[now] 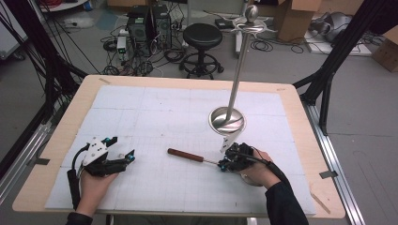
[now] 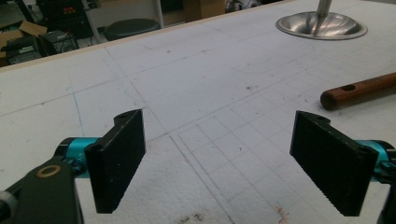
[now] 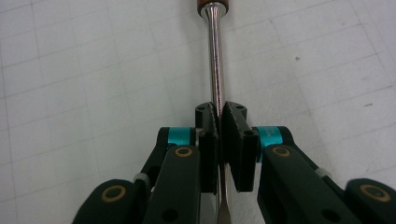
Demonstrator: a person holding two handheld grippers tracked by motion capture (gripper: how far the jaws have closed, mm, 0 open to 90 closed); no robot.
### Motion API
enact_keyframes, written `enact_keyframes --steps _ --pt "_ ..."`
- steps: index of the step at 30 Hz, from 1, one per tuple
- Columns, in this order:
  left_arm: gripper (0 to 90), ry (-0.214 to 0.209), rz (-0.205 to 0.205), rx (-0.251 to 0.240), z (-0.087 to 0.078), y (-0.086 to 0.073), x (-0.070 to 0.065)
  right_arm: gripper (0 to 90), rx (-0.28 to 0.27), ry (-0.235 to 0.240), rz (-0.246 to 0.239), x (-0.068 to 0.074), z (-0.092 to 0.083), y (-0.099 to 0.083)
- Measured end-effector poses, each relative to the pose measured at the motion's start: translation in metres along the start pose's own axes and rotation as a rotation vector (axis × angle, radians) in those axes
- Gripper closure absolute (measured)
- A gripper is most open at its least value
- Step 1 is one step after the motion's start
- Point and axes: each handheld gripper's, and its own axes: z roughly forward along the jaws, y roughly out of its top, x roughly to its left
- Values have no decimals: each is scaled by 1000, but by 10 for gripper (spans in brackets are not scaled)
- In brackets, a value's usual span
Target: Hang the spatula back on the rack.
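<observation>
Right gripper was clamped on the metal shank of a utensil, its two black pads pressed against the shiny rod from either side. In the right gripper view the shank ran straight up from between the pads to a brown wooden handle at the top edge, and the flattened metal end showed below the pads, between the gripper's arms. From the high view the utensil lay near the middle of the white mat, in front of the person, with its handle pointing toward the left hand and its metal end at the right gripper. Whether the handle rested on the mat or hung just above it could not be told. The right hand sat behind the gripper, near the mat's front right part.

Left gripper was spread wide, with nothing between its pads. It rested in the left hand on the mat's front left part, well apart from the utensil. In the left gripper view its jaws framed bare mat, and the handle's end, with a small hole in it, lay off to the right beyond them.

A steel stand with a round dished base stood just behind the right gripper, its thin pole rising to a hooked top. The table showed as a wooden border round the mat.
</observation>
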Motion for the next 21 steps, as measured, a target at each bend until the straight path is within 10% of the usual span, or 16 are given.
enact_keyframes --steps 7,21 --pt "194 2 -7 -1 0 0 0 853 -11 -20 -2 3 -1 -1" --pt "194 -1 2 -1 0 0 0 853 -217 -65 55 -3 -38 -13"
